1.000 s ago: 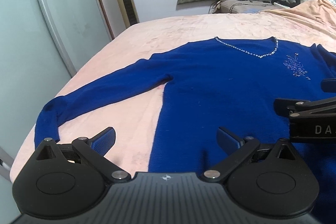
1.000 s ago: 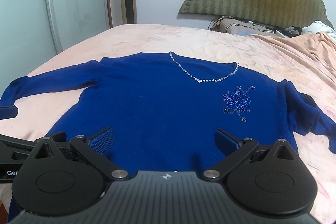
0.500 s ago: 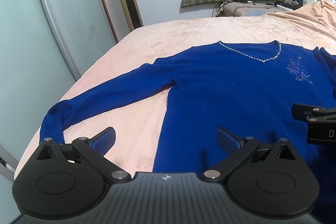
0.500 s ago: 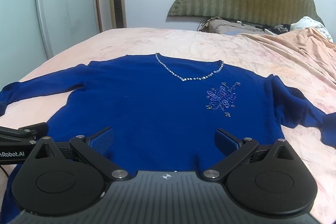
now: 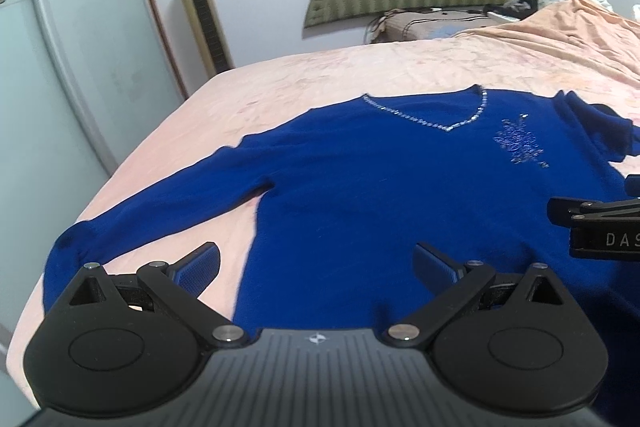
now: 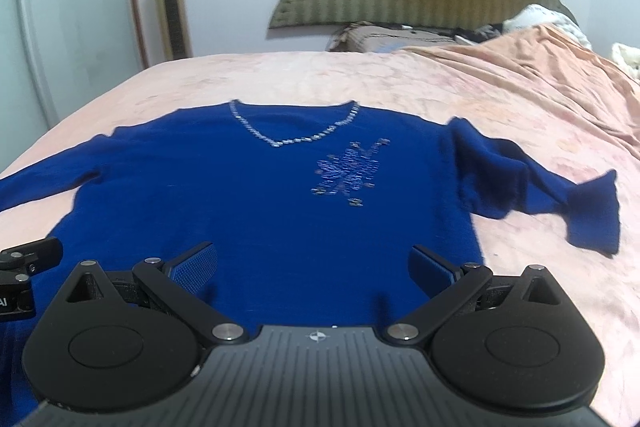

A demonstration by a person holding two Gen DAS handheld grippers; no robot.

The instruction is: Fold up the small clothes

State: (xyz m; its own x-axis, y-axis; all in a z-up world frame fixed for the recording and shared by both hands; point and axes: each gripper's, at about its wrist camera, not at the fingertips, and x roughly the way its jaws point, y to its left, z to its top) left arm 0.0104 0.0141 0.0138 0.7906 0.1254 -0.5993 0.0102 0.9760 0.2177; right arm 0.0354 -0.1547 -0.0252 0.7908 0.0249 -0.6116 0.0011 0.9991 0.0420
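Blue sweater [image 5: 360,195] lies flat, front up, sleeves out, mid-bed [image 5: 320,75], hem toward the near edge. Left tool [image 5: 316,263] and right tool [image 6: 312,263] both spread wide, empty, above the hem.

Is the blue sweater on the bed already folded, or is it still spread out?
Spread out: the blue sweater lies flat on the bed, front up, both sleeves out sideways.

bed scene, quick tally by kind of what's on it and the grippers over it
blue sweater: 1
peach blanket: 1
pillow: 1
grippers, left gripper and right gripper, both open: 2
total: 5
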